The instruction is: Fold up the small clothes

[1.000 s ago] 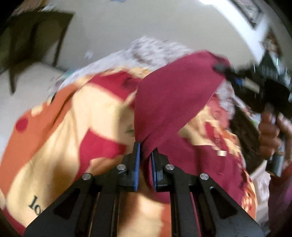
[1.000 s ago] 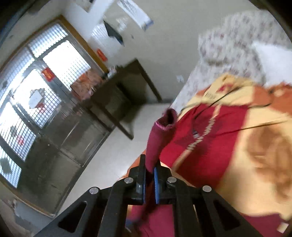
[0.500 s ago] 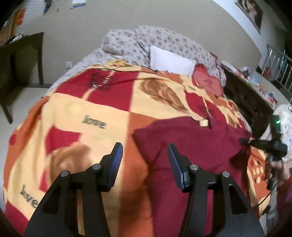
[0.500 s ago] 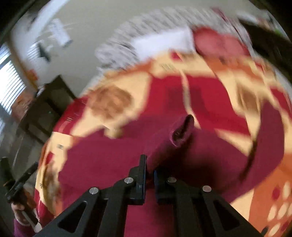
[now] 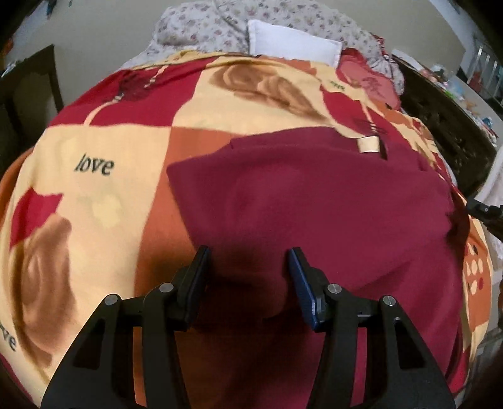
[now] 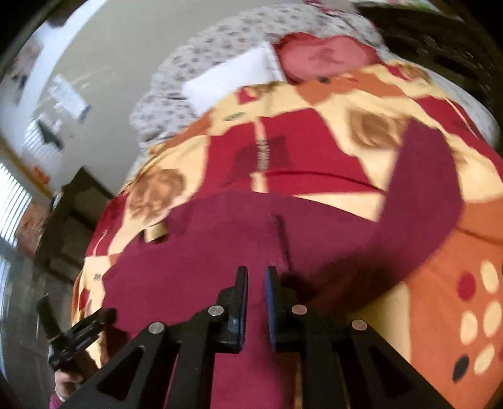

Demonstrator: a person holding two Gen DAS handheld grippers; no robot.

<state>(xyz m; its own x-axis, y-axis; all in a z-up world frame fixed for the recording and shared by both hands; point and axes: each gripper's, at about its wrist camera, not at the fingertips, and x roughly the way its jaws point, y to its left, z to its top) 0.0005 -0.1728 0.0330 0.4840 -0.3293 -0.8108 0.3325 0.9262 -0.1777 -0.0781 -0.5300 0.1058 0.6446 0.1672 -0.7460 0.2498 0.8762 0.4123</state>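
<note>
Maroon garment (image 5: 314, 201) lies spread on the bed's patterned blanket (image 5: 103, 157), w/ a tan tag (image 5: 368, 145) at its far edge, approx 1 o'clock in left view. Left gripper (image 5: 248, 283) is wide open, nothing held; garment sits under and between the fingers, contact unclear. Right gripper (image 6: 256, 305) has only a narrow gap betw. fingers, holds nothing, hovers low over the garment (image 6: 220, 251); one sleeve (image 6: 424, 195) runs up toward 1–2 o'clock in right view. White pillow (image 5: 292, 41) and floral bedding (image 5: 201, 25) at 12 o'clock, head of bed. Right view is blurred. Left gripper also shows at 8 o'clock in right view (image 6: 81, 333), beside the garment's edge.
</note>
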